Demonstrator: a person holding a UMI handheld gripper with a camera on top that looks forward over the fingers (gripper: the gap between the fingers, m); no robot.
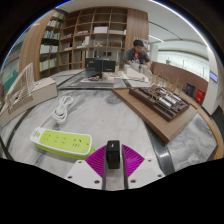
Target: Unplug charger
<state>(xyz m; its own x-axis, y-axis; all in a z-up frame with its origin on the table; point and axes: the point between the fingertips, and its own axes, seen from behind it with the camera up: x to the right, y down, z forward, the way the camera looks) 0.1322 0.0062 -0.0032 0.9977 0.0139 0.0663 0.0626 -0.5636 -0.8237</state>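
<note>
Tool [113,163]: pinching the black charger [113,153], which is clear of the green power strip [62,142].
Advice: lift it straight away over the worktop [110,115].

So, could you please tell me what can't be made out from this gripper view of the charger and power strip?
- Charger: it sits between the tongs; its lower part is hidden by the pads, so contact is unclear.
- Power strip: its sockets are too small to tell which ones are in use.
- White cable: its far end is too small to trace.
- Wooden tray: its contents are too small to identify.
</note>
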